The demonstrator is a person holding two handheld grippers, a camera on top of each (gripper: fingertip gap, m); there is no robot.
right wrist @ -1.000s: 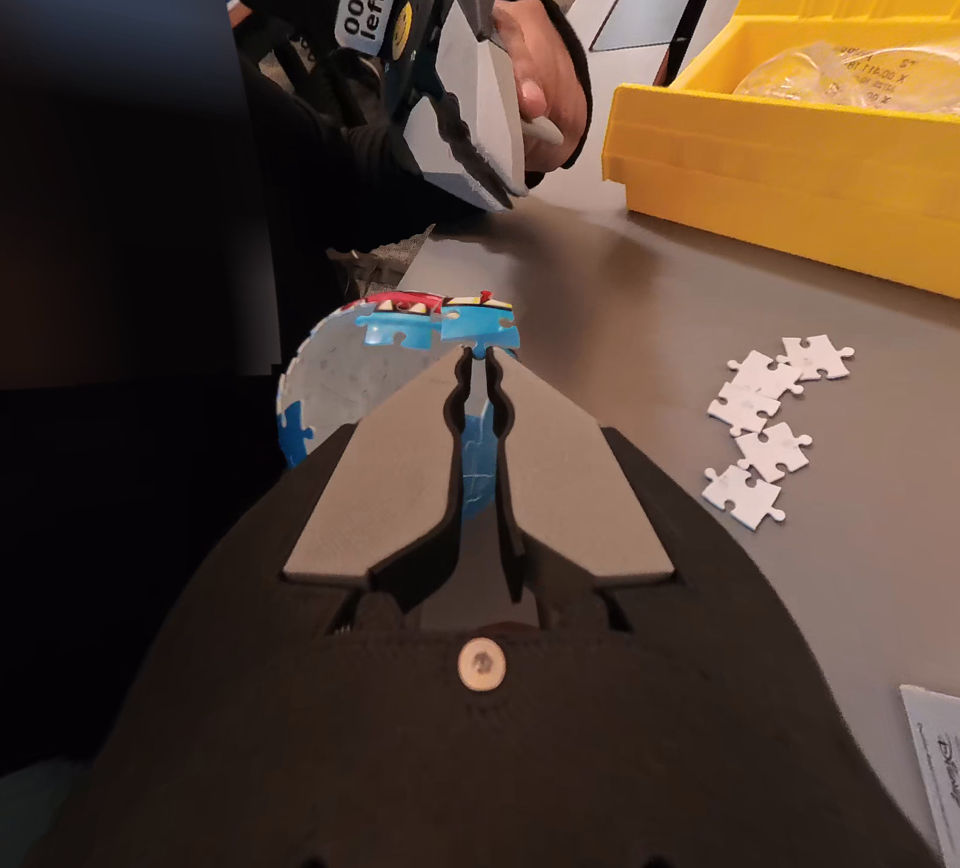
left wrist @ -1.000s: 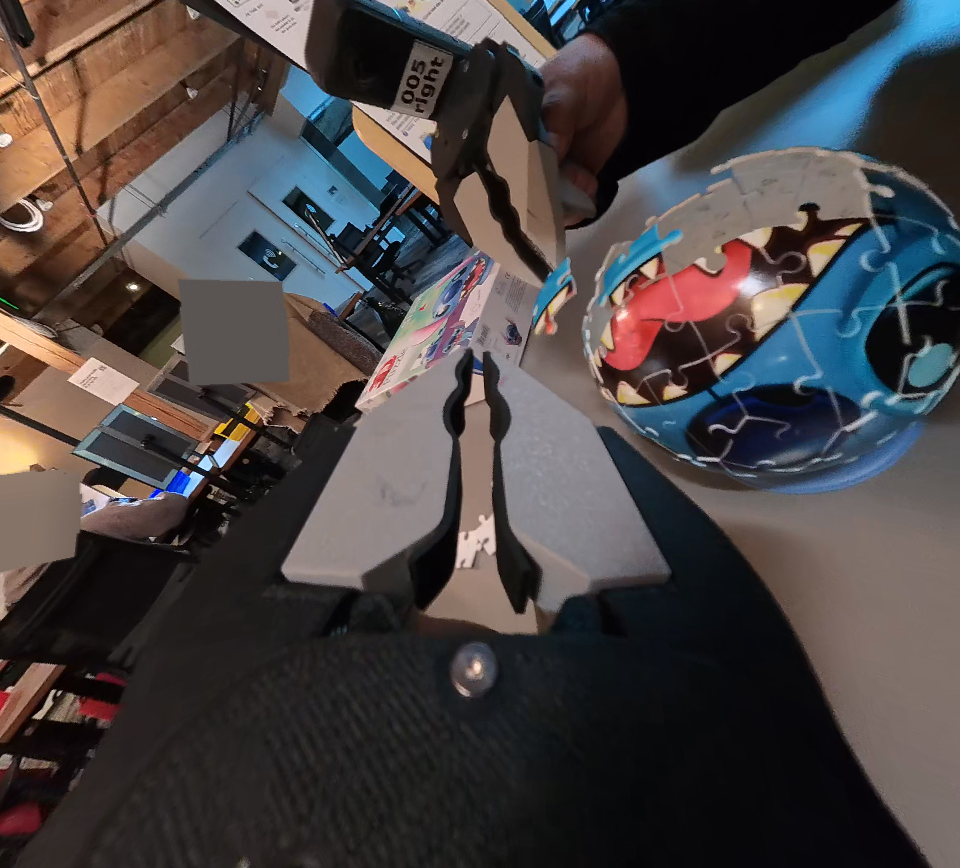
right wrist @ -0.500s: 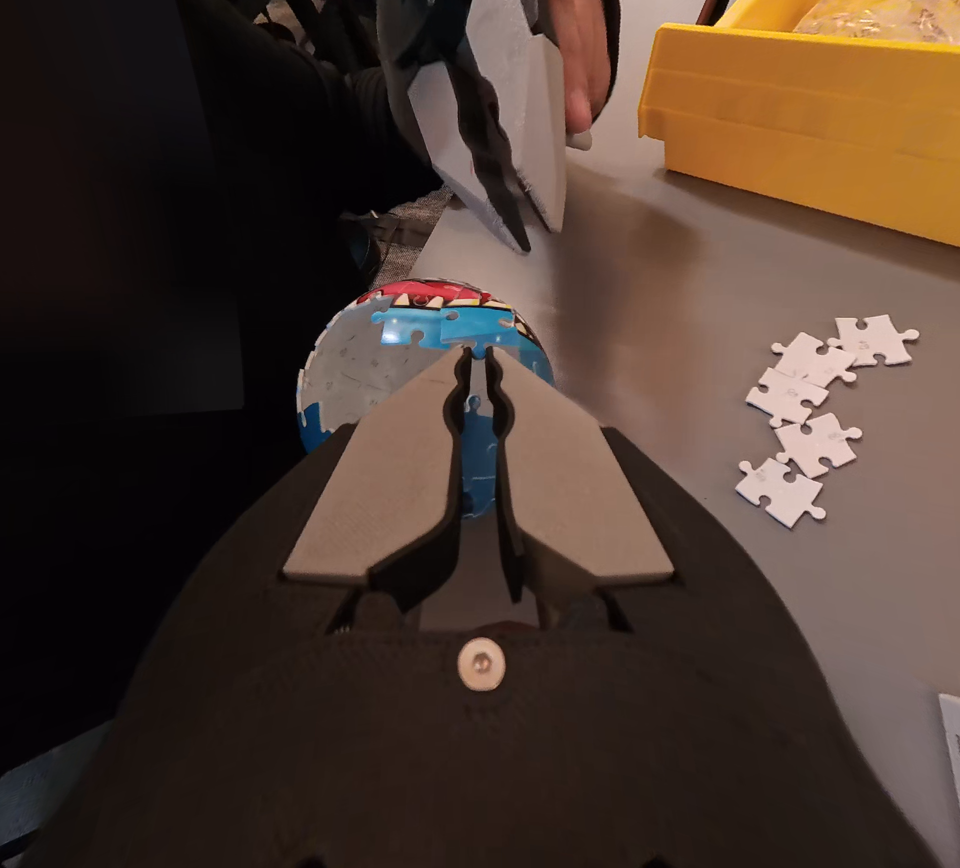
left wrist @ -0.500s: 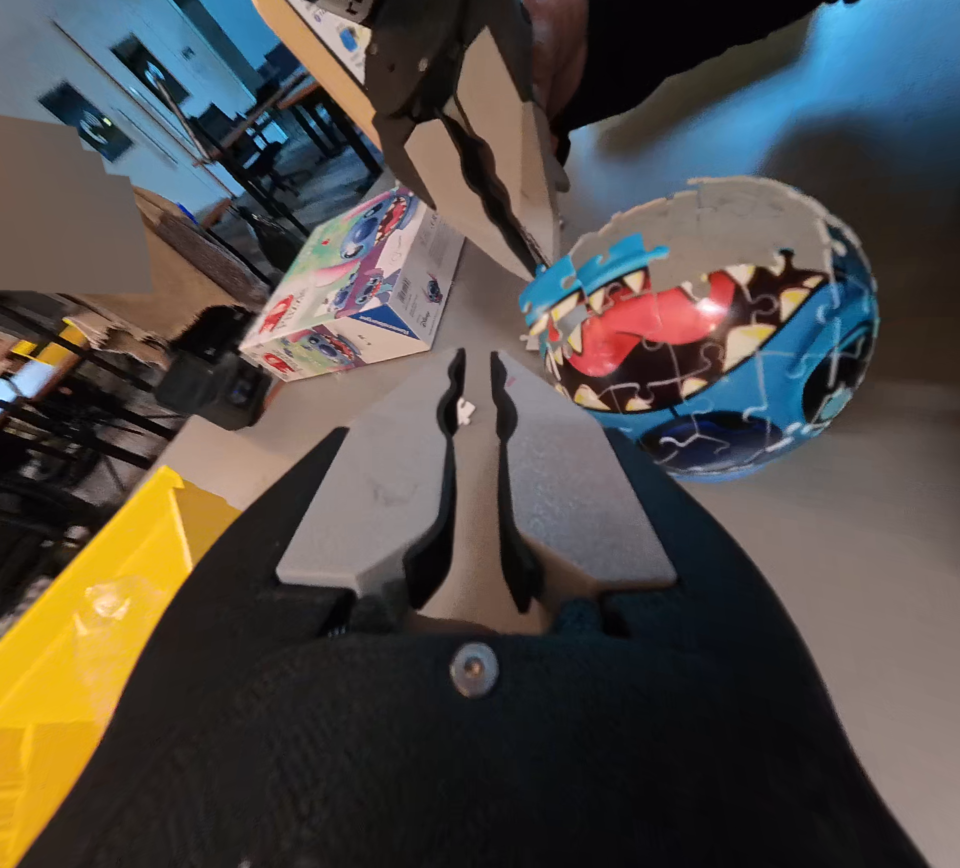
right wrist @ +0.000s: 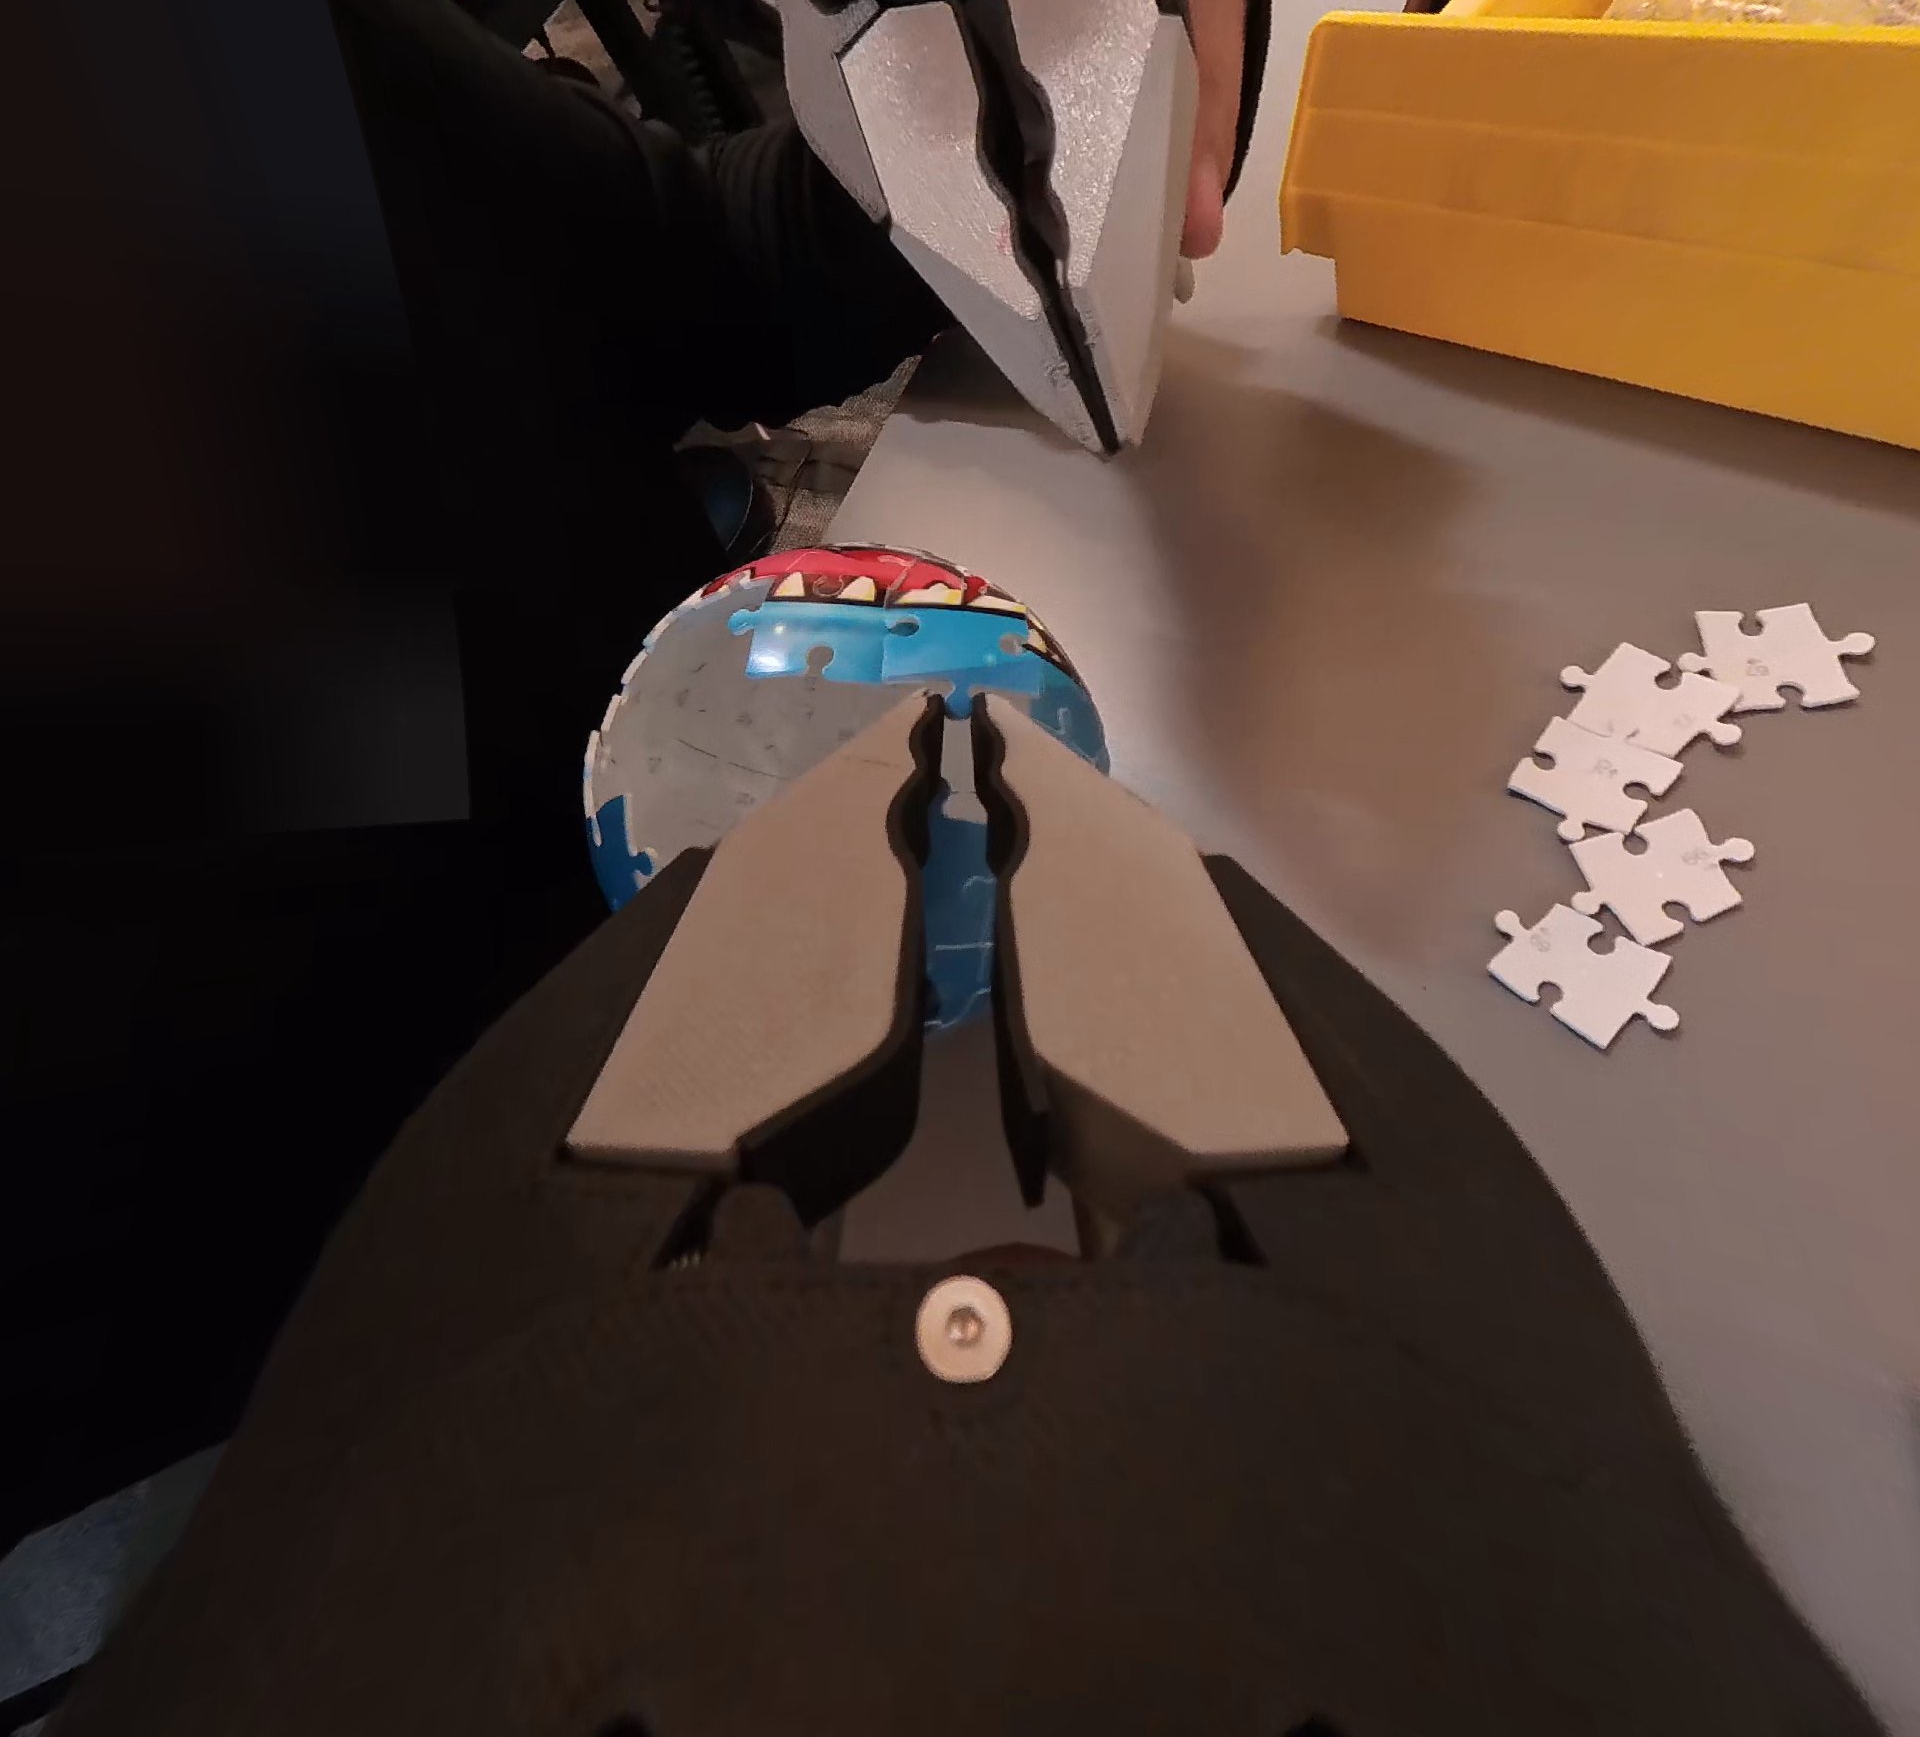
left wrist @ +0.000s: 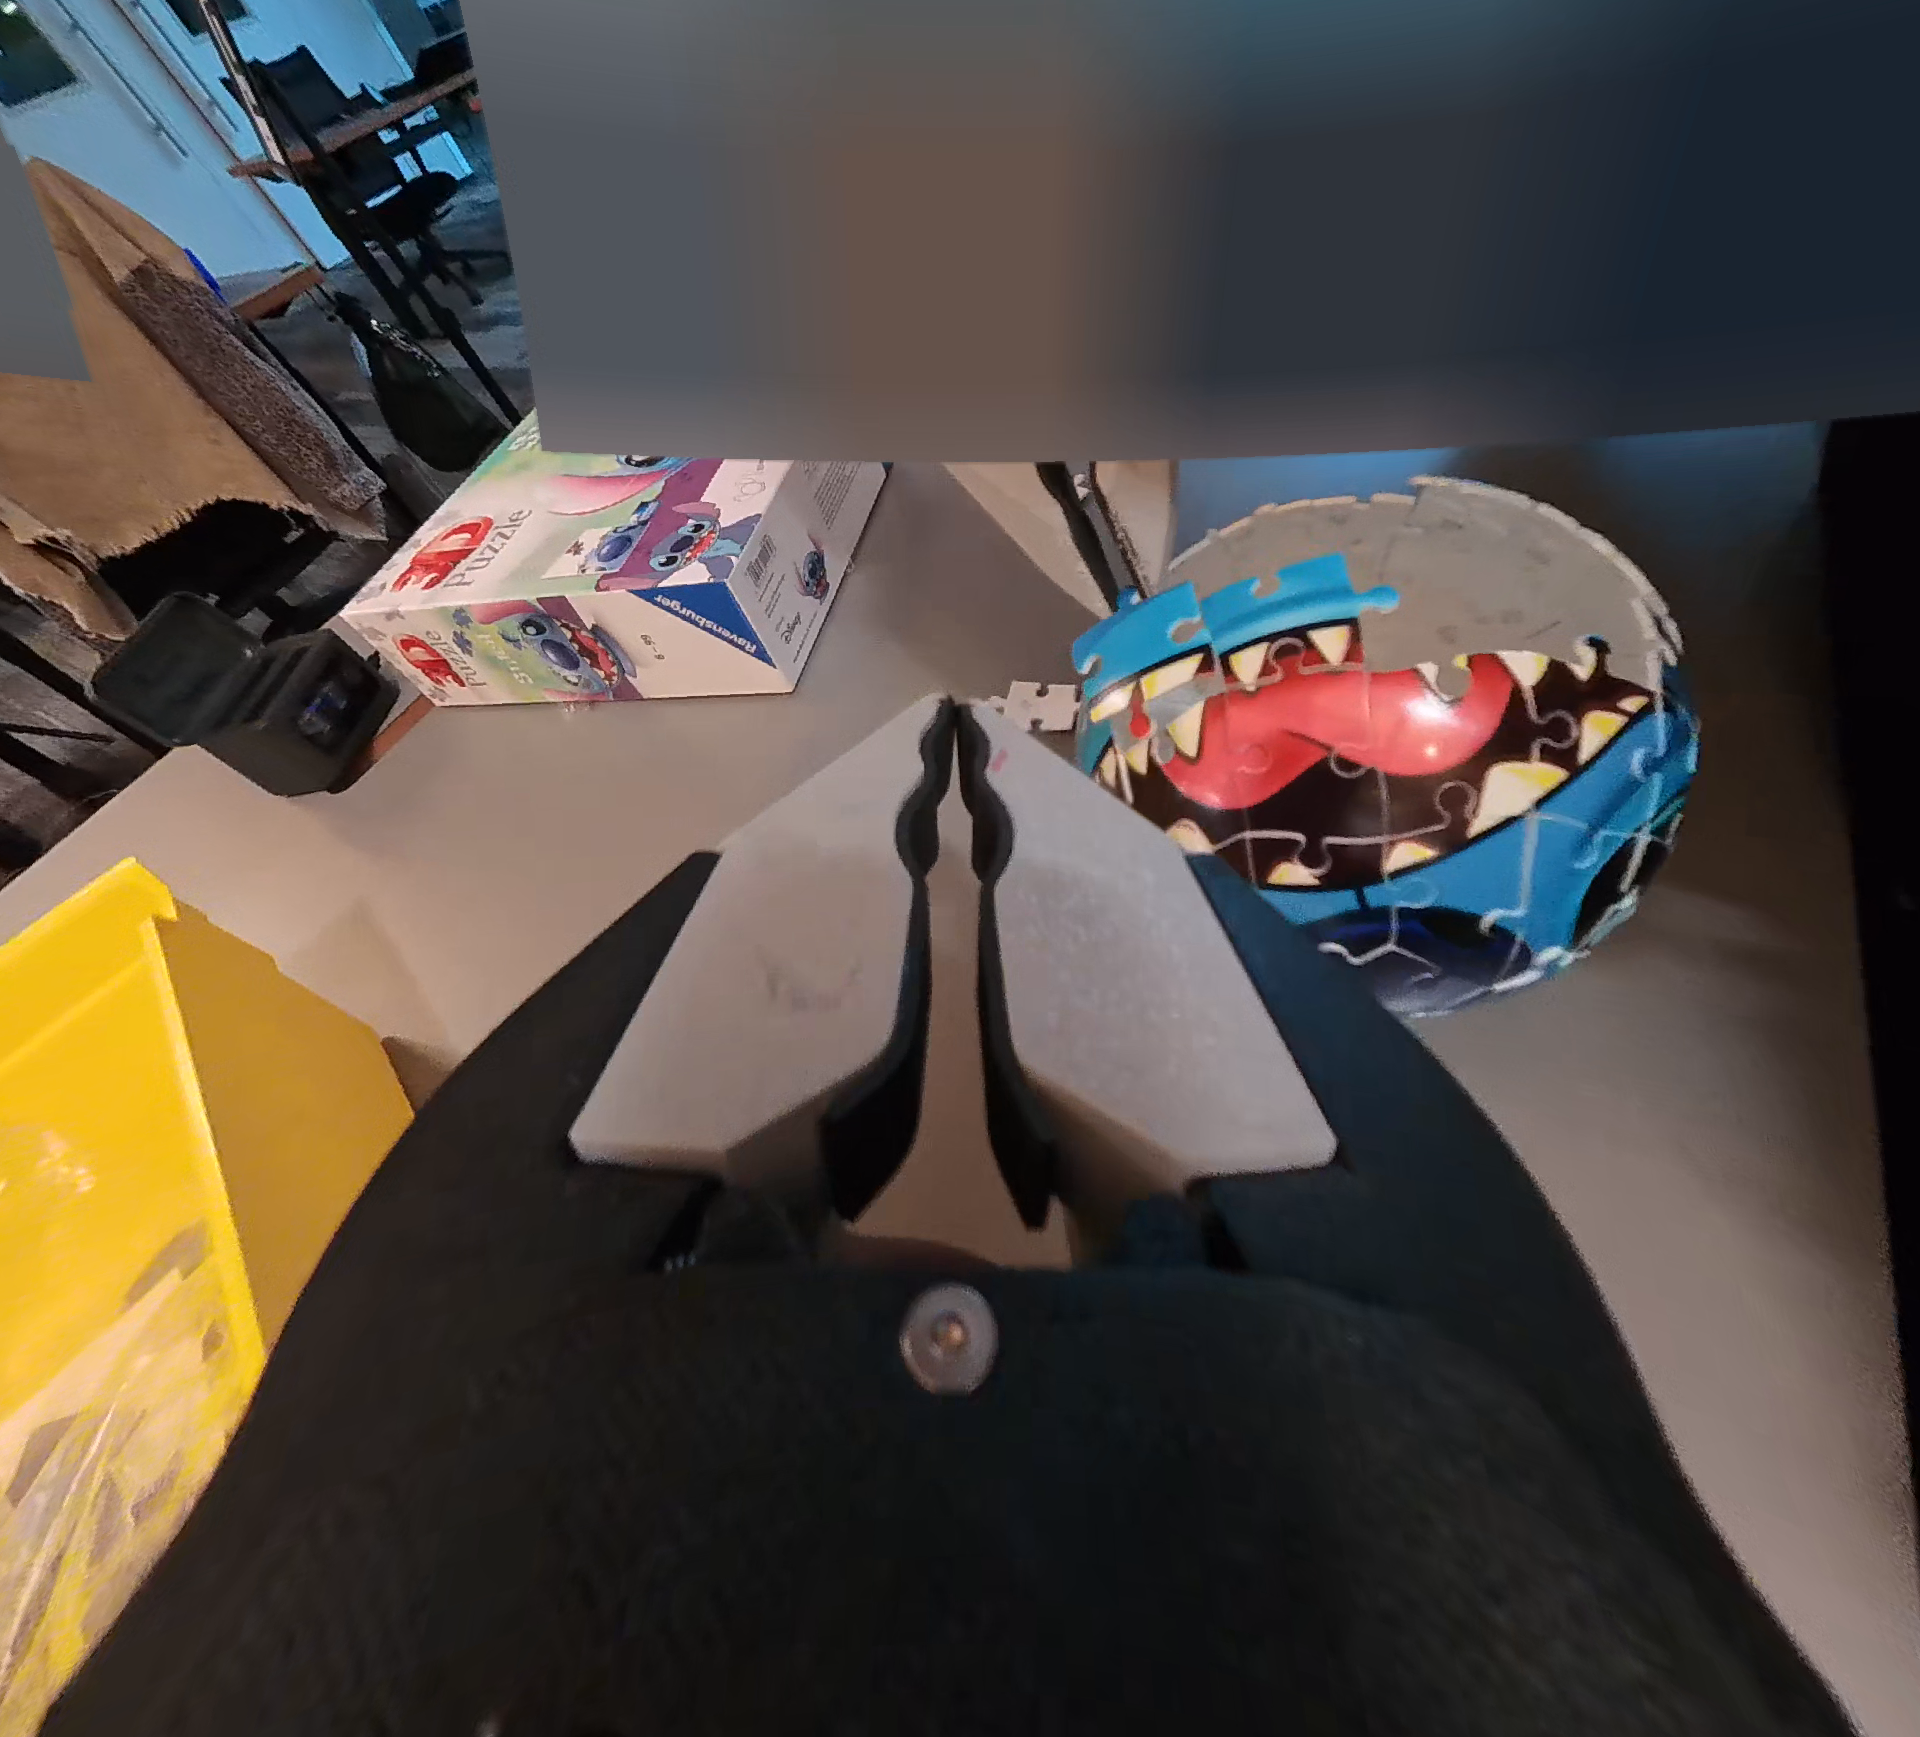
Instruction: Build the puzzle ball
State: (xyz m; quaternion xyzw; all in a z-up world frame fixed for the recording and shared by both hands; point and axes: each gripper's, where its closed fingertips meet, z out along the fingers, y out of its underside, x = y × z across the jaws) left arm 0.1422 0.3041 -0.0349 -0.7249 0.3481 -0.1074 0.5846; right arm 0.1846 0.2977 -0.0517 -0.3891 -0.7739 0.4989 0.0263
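Grey tabletop [right wrist: 1455,565]; beyond, dark desks and chairs [left wrist: 384,160], pale wall [left wrist: 94,108].

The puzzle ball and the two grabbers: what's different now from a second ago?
The right gripper carried its blue piece in and now has it seated on the puzzle ball's open rim, jaws still shut on it. The left gripper swung down toward the table, empty. The loose white pieces and yellow bin stayed put.

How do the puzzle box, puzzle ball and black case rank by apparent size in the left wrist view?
1. puzzle ball and puzzle box: look alike; the box lies farther off, so unranked.
2. black case, clearly smallest.
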